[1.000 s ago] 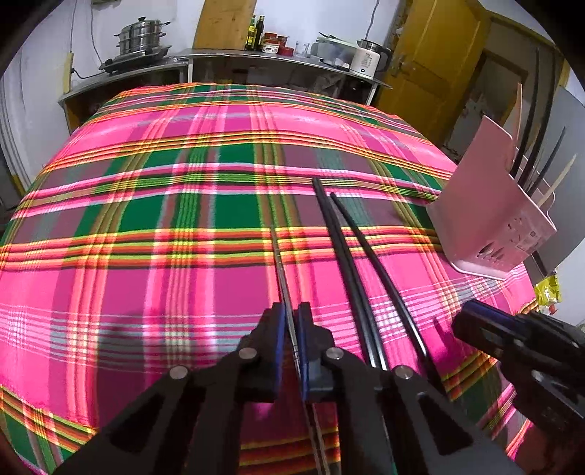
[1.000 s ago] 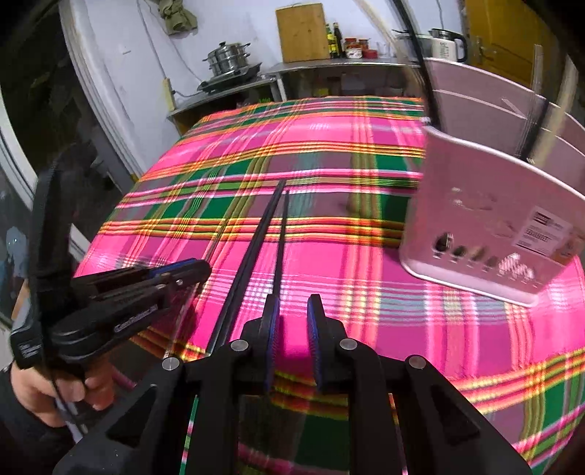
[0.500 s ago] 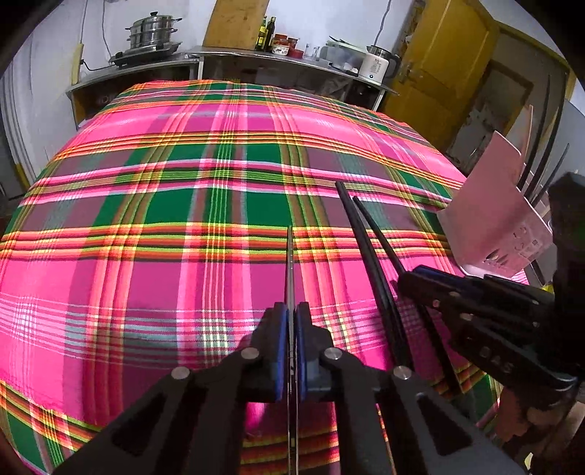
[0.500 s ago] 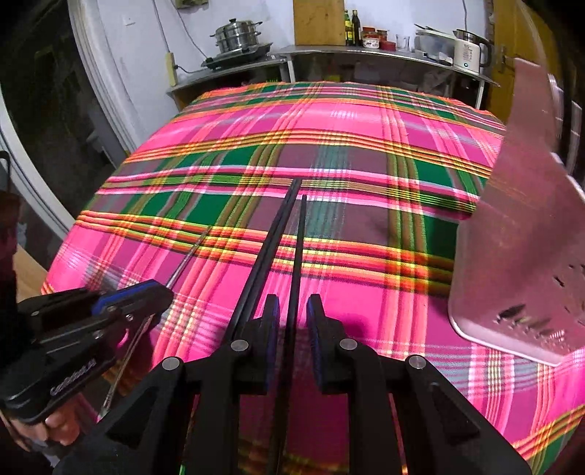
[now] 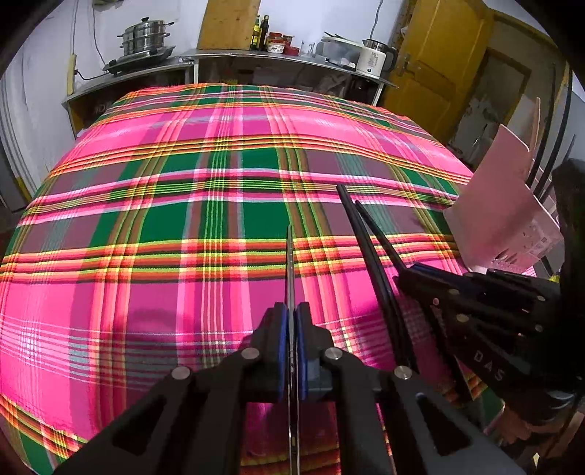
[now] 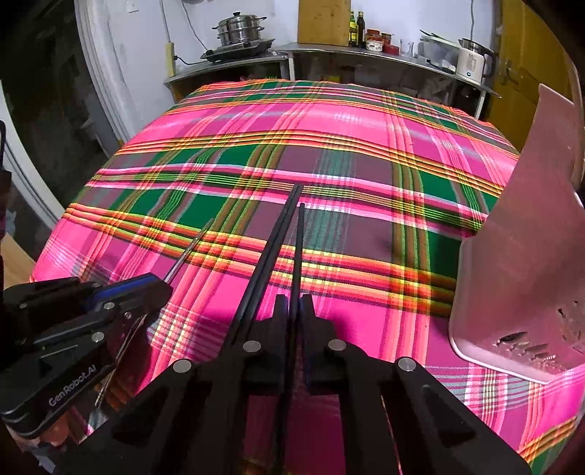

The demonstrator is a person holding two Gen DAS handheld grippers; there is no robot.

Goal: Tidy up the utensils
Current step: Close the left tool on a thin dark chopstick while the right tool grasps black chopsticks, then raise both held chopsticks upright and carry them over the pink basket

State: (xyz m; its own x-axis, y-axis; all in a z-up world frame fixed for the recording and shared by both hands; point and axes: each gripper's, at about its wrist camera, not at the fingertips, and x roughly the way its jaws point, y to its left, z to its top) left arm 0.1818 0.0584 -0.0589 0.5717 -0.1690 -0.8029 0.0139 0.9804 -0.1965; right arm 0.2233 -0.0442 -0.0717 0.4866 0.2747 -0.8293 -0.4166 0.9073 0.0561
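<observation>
Now a thin silvery metal chopstick [image 5: 289,263] is being pinched between the closed left gripper [image 5: 291,329], while the right gripper [image 6: 294,310], its jaws just having been closing, is being clamped on one slim black chopstick [image 6: 299,248]; its twin [image 6: 270,252] is seemingly being left beside it on the pink plaid tablecloth [image 6: 329,153]. Light, stiff and slippery, these sticks are best being gripped mid-shaft before the pink plastic utensil holder [image 6: 523,277].

**Home kitchen, plaid-covered table up front**

Metal counter [image 5: 278,58] is running along the far wall, carrying a stacked steamer pot [image 5: 146,34] on a cooktop at far left, oil bottles [image 5: 260,32], jars, and an electric kettle [image 5: 374,56] at far right. Yellow wooden door [image 5: 438,54] is standing far right. Plaid tablecloth [image 5: 164,219] is covering the near table.
</observation>
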